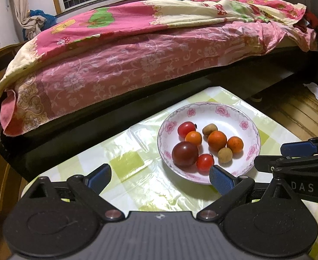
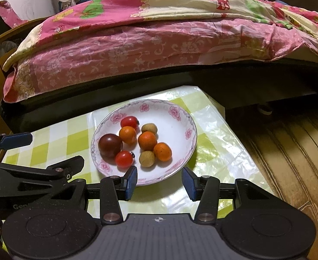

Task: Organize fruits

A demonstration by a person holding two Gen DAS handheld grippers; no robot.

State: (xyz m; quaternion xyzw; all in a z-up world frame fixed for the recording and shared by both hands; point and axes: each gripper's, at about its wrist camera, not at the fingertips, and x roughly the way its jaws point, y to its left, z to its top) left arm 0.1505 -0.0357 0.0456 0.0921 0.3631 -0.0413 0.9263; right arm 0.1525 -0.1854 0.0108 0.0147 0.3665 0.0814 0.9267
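While a bed (image 1: 137, 49) draped in a pink floral quilt (image 2: 150, 36) fills the background, a low tabletop (image 1: 137, 186) covered in a green-and-white checked plastic cloth stands just in front of it, with wooden floor (image 2: 293, 151) to its right. Near the far right corner of the tabletop sits a white plate (image 2: 176, 119) with a pink flower rim, holding all the fruit.

Both claws hover over the near side of the tabletop, empty. The left claw (image 1: 161, 176) is spread wide, its right blue pad at the plate's near rim and its left pad over the bare cloth. The right claw (image 2: 160, 183) is partly open, its pads flanking the plate's near edge and gripping nothing; the two claws are side by side, each showing at the edge of the other's view.

On the plate, a large dark red tomato (image 2: 110, 145) lies at the left, touching a small red cherry tomato (image 2: 124, 159). Three orange fruits (image 2: 147, 140) cluster in the middle, with a second cherry tomato (image 2: 129, 122) at the back. Two small brown longans (image 2: 147, 158) sit among them, one at the back and one near the front.
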